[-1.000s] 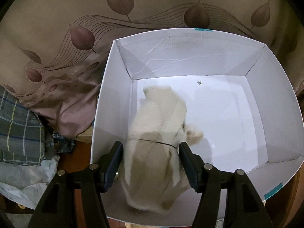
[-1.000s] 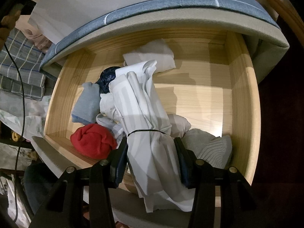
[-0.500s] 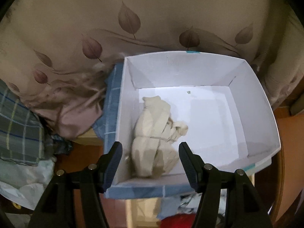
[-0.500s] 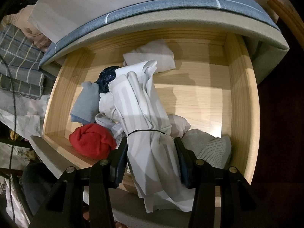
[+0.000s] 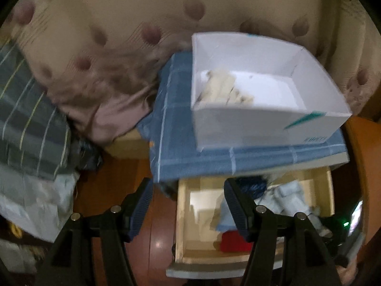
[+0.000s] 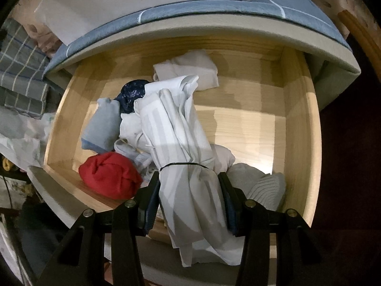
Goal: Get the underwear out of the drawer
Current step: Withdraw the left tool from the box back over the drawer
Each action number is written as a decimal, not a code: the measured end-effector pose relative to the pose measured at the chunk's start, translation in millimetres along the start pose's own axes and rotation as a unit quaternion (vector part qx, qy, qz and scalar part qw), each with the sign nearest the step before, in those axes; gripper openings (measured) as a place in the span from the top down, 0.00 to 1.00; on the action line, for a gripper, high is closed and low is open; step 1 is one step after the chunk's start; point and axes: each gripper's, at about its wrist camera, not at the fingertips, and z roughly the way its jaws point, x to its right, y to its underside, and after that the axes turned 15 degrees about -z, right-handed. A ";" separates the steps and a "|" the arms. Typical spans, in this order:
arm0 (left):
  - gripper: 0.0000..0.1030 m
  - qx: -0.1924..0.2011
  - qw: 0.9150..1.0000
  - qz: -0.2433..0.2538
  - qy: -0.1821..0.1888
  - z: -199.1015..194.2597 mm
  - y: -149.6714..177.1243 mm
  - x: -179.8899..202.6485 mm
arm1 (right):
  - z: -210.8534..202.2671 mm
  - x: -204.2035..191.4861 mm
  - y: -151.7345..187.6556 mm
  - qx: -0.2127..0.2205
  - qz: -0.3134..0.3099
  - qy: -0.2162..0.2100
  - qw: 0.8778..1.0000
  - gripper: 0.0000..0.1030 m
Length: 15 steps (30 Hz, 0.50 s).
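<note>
The right gripper (image 6: 189,197) clamps the striped white bundle (image 6: 176,131) at lower centre over the drawer (image 6: 300,128), while the left gripper (image 5: 188,205) gapes empty.

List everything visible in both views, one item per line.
Drawer: one, pale wood, pulled open.
White striped bundle: one, tied with a black band, gripped over the drawer.
Red bundle: one, drawer's near left.
Grey-blue bundle: one, left side.
Navy bundle: one, behind it.
White folded piece: one, drawer's back.
Grey ribbed piece: one, near right.
Shoe box: one, white, on blue checked cloth.
Cream bundle: one, inside the box.
Left tool: open, empty.
Right tool: shut on the striped bundle.
</note>
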 end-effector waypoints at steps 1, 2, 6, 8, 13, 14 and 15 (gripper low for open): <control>0.39 0.000 1.000 -0.009 -0.006 6.0 7.8 -4.9 | -0.2 -1.1 0.0 -0.001 -0.002 0.003 1.000 0.58; 0.39 -0.004 1.000 -0.017 -0.010 12.3 15.4 -9.4 | -0.2 -2.0 -0.1 -0.002 -0.004 0.006 1.000 0.58; 0.39 -0.026 0.998 -0.048 -0.008 38.5 41.8 -21.0 | 0.5 -4.6 -0.4 -0.005 -0.010 0.016 1.000 0.58; 0.39 -0.033 0.998 -0.059 -0.009 48.9 53.7 -24.7 | 0.8 -5.9 -0.3 -0.007 -0.013 0.019 1.000 0.58; 0.39 -0.040 0.997 -0.064 -0.019 74.5 83.2 -25.0 | -0.8 -8.3 -0.8 -0.008 -0.018 0.028 0.999 0.58; 0.39 -0.039 0.997 -0.063 -0.022 78.3 87.5 -24.3 | -1.5 -8.9 -0.6 -0.007 -0.019 0.030 0.999 0.58; 0.39 -0.040 0.997 -0.062 -0.024 82.0 91.8 -23.7 | -2.0 -8.9 -0.4 -0.006 -0.020 0.032 0.999 0.58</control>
